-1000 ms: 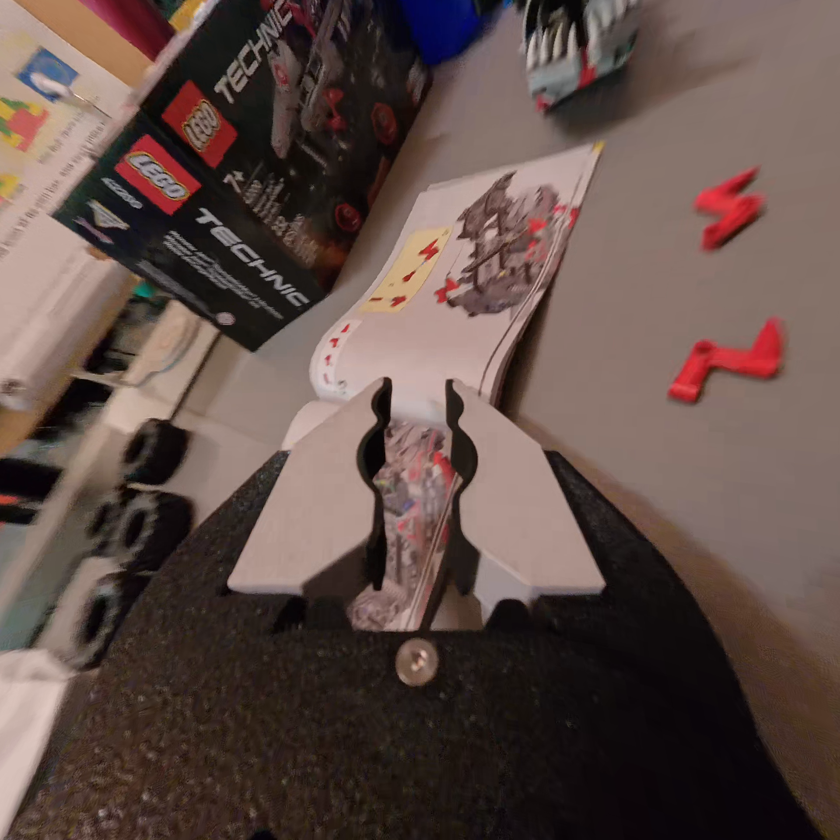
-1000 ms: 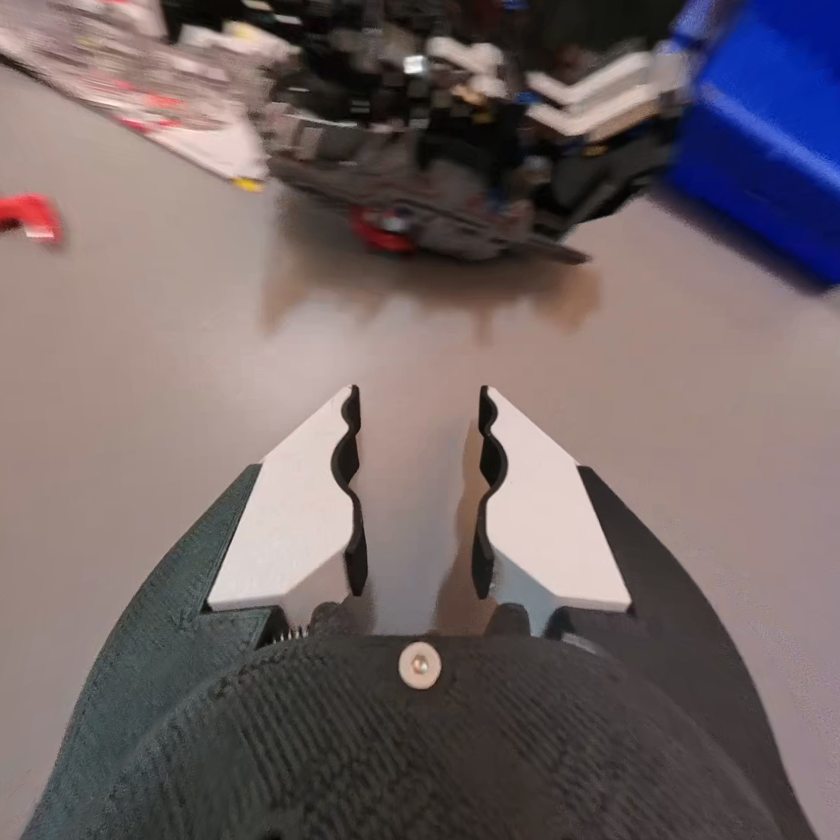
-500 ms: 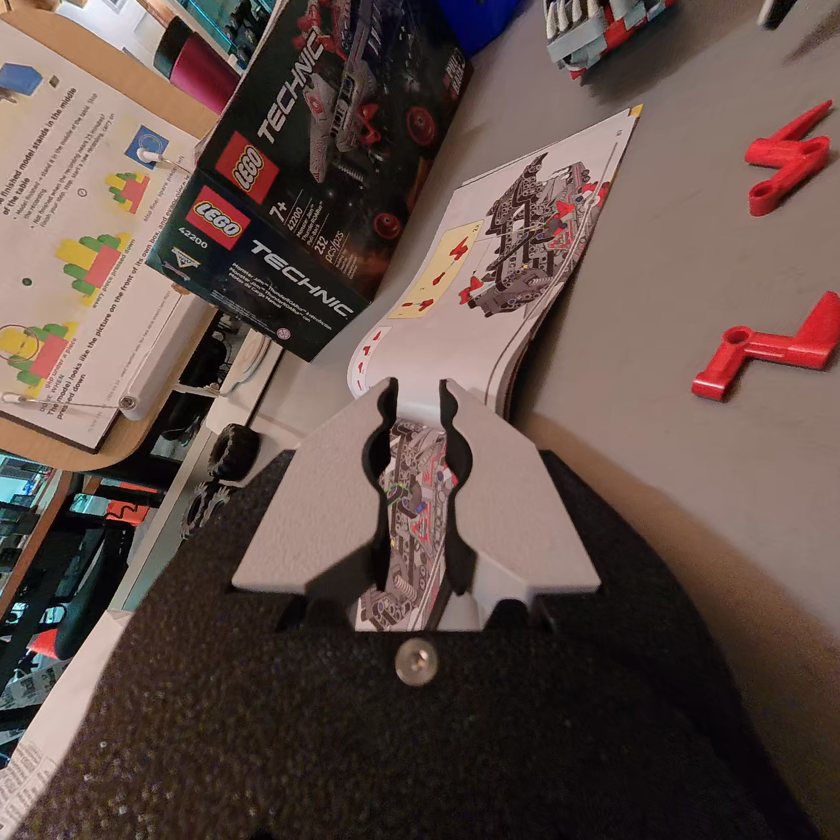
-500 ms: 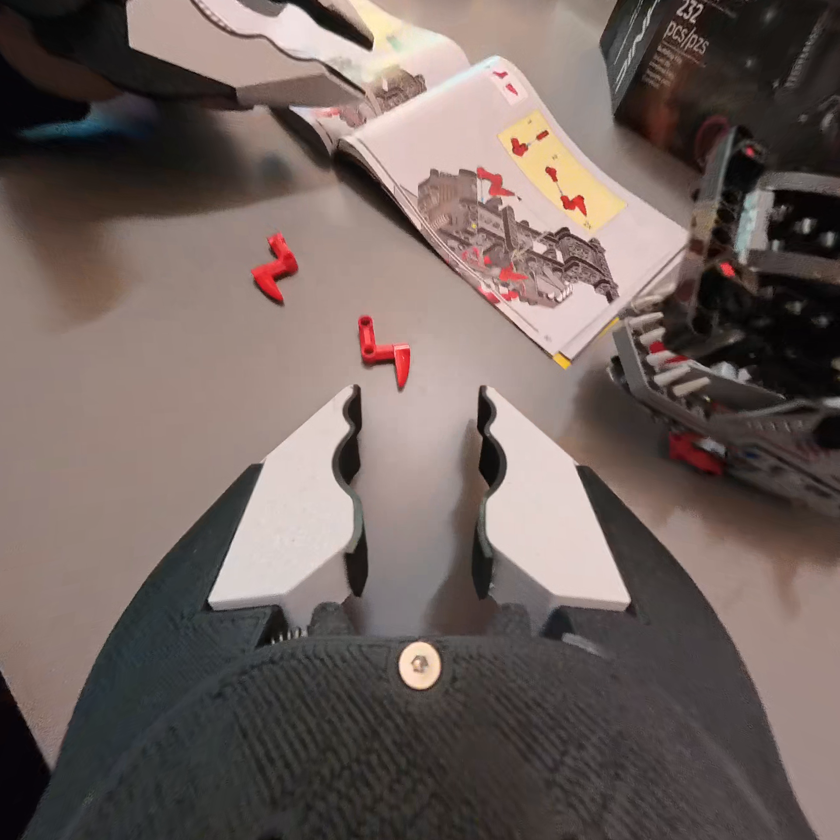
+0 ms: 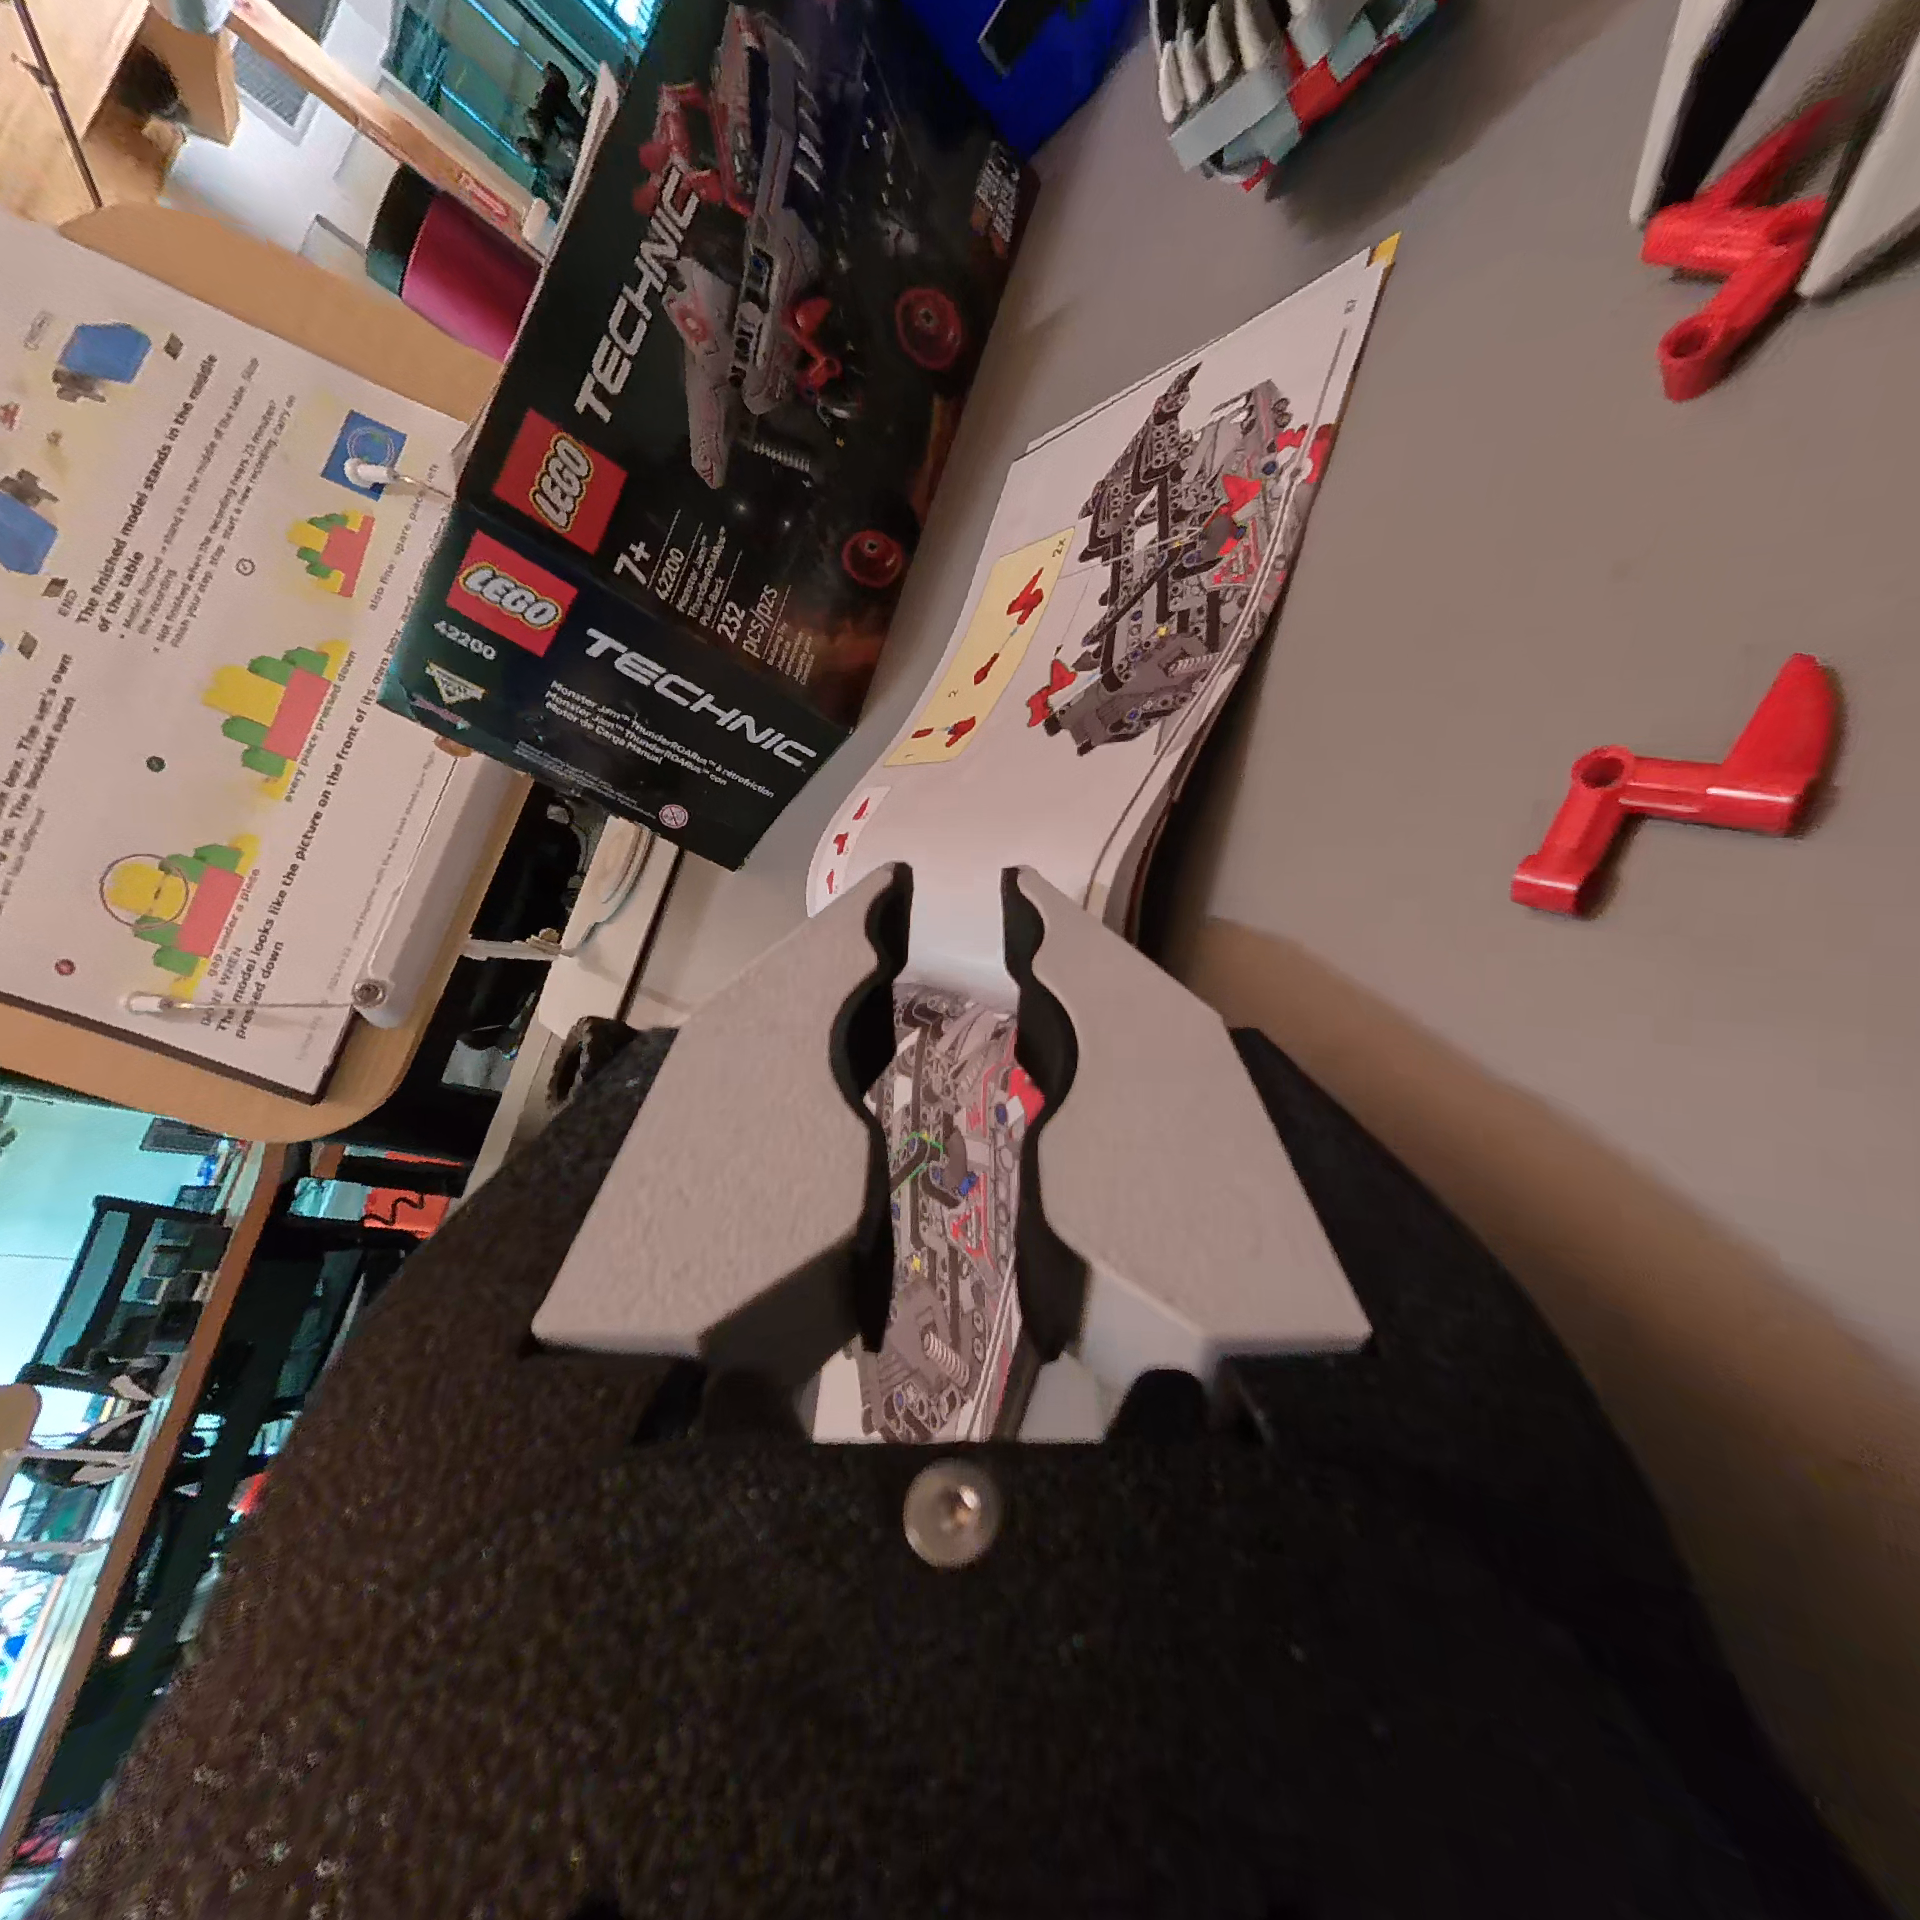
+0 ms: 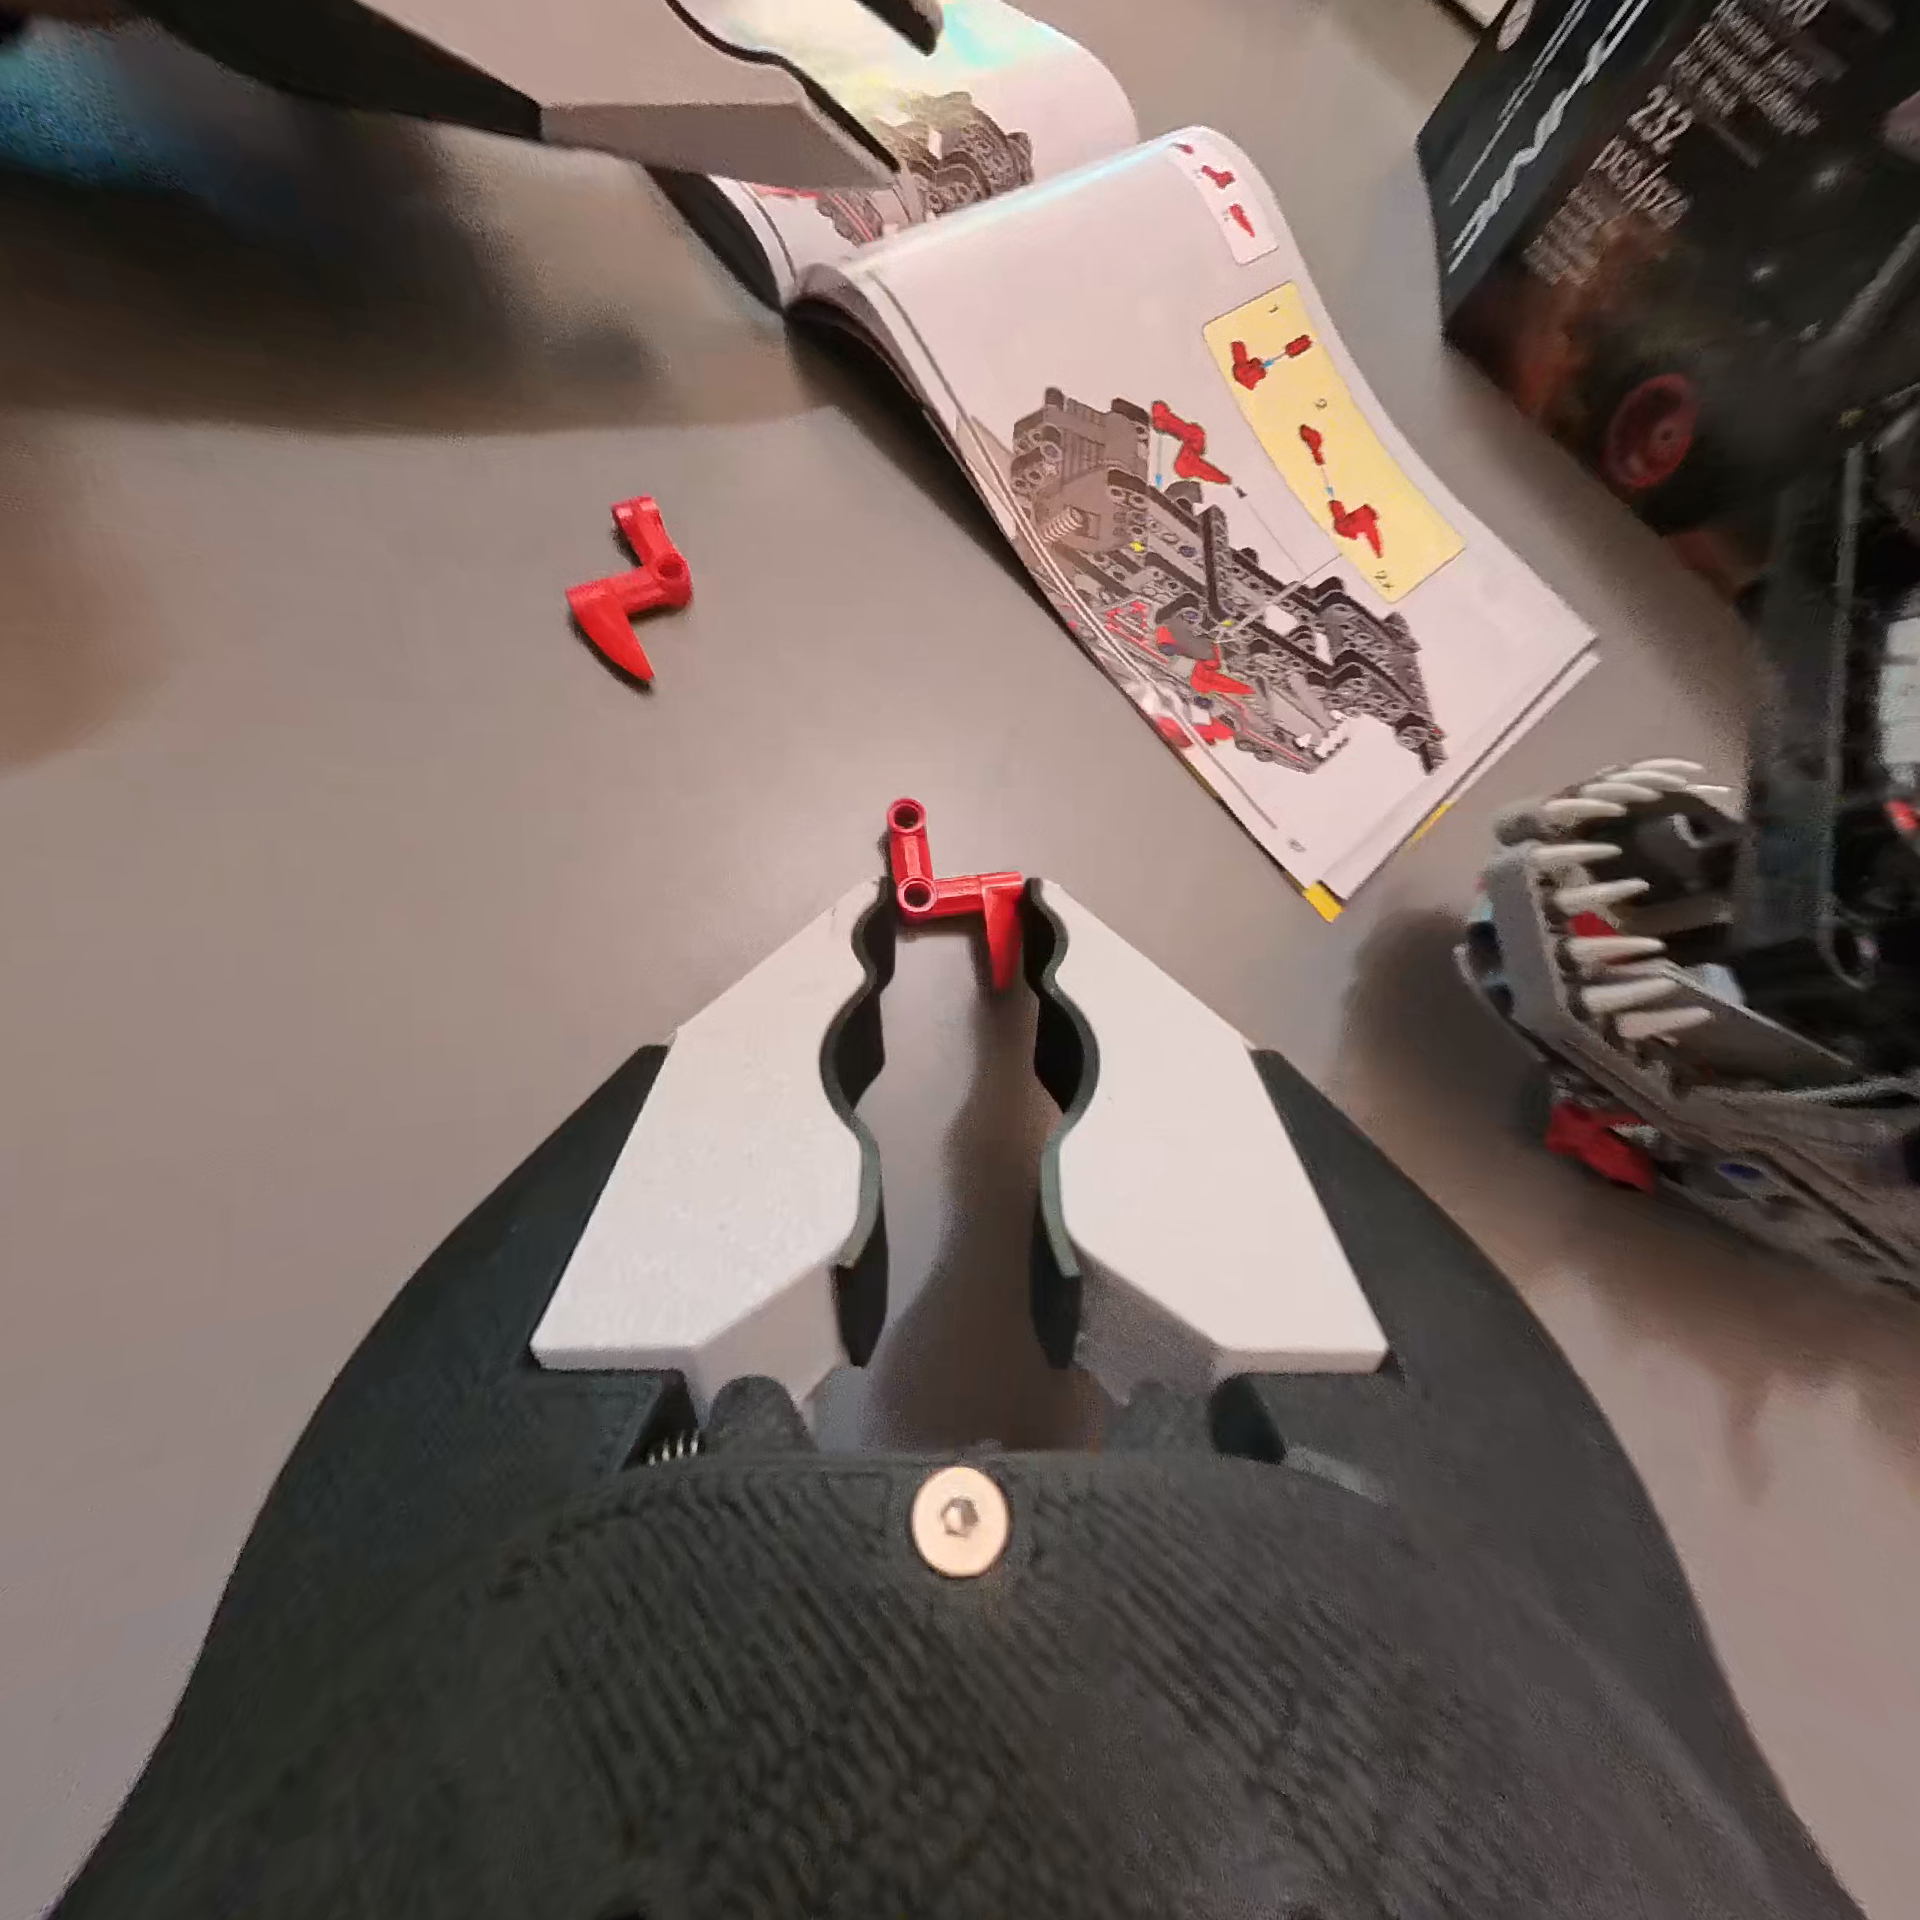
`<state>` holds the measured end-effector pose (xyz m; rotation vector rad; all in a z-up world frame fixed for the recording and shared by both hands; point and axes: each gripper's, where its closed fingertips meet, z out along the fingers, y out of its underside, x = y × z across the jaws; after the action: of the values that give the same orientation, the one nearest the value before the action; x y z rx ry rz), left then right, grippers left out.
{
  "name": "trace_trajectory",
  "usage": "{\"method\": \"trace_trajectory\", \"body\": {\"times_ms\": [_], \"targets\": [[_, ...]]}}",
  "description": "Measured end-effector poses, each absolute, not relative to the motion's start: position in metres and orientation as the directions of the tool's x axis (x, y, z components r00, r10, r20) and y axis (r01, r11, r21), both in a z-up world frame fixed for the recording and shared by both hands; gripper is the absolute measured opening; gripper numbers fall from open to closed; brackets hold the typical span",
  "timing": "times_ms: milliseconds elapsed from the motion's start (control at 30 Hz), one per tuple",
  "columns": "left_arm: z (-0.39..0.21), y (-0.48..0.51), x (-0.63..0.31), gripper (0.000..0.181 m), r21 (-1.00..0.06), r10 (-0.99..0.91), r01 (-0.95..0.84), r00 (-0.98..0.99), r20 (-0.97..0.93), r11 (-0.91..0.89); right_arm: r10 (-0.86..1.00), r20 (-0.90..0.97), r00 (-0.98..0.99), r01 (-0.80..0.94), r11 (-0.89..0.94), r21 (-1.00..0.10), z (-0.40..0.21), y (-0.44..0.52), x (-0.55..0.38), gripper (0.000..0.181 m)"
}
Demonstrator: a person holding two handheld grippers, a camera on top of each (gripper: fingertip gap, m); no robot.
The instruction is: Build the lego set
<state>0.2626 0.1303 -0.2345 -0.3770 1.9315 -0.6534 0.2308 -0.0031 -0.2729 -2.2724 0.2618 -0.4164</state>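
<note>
My right gripper (image 6: 956,896) is open, low over the grey table. A small red angled piece (image 6: 951,894) lies between its fingertips, close against the right finger; it also shows in the left wrist view (image 5: 1725,270) between the right gripper's fingers (image 5: 1870,208). A second red piece (image 6: 634,587) lies loose to the left, also seen in the left wrist view (image 5: 1673,790). My left gripper (image 5: 956,894) is narrowly open over the left page of the open instruction booklet (image 5: 1143,582), with nothing between its jaws. The part-built grey model with white teeth (image 6: 1621,966) stands at the right.
The black set box (image 5: 707,468) stands behind the booklet, also at the top right of the right wrist view (image 6: 1662,208). A blue bin (image 5: 997,73) is beyond it. A board with a printed sheet (image 5: 208,623) stands past the table's left edge. One gripper's finger ends stand about 15 centimetres off the other's.
My right gripper has swung from the model towards the red pieces and moved forward until one lies between its fingertips. My left gripper has stayed over the booklet.
</note>
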Motion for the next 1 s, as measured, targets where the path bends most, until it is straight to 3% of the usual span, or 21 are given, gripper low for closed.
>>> {"method": "trace_trajectory", "body": {"times_ms": [167,433,733,900,1000], "targets": [[-0.219,0.105,0.253,0.015,-0.636,-0.553,0.034,-0.460,-0.695,0.771,-0.356,0.365,0.860,0.061,-0.639,-0.767,-0.258,-0.023,0.242,0.023],[-0.209,0.005,0.222,0.017,-0.858,-0.619,-0.072,-0.723,-0.308,0.509,-0.567,0.534,0.627,0.241,-0.512,-0.825,-0.208,-0.063,0.269,0.023],[-0.222,-0.023,0.237,0.016,-0.800,-0.557,-0.055,-0.746,-0.364,0.597,-0.639,0.702,0.316,0.255,-0.655,-0.711,-0.194,-0.130,0.301,0.023],[-0.220,-0.040,0.265,0.014,-0.783,-0.583,-0.025,-0.683,-0.440,0.621,-0.578,0.731,0.363,0.223,-0.707,-0.671,-0.210,-0.131,0.318,0.023],[-0.227,-0.051,0.274,0.014,-0.729,-0.563,0.030,-0.614,-0.554,0.684,-0.533,0.745,0.402,0.290,-0.698,-0.655,-0.212,-0.129,0.319,0.023]]}}
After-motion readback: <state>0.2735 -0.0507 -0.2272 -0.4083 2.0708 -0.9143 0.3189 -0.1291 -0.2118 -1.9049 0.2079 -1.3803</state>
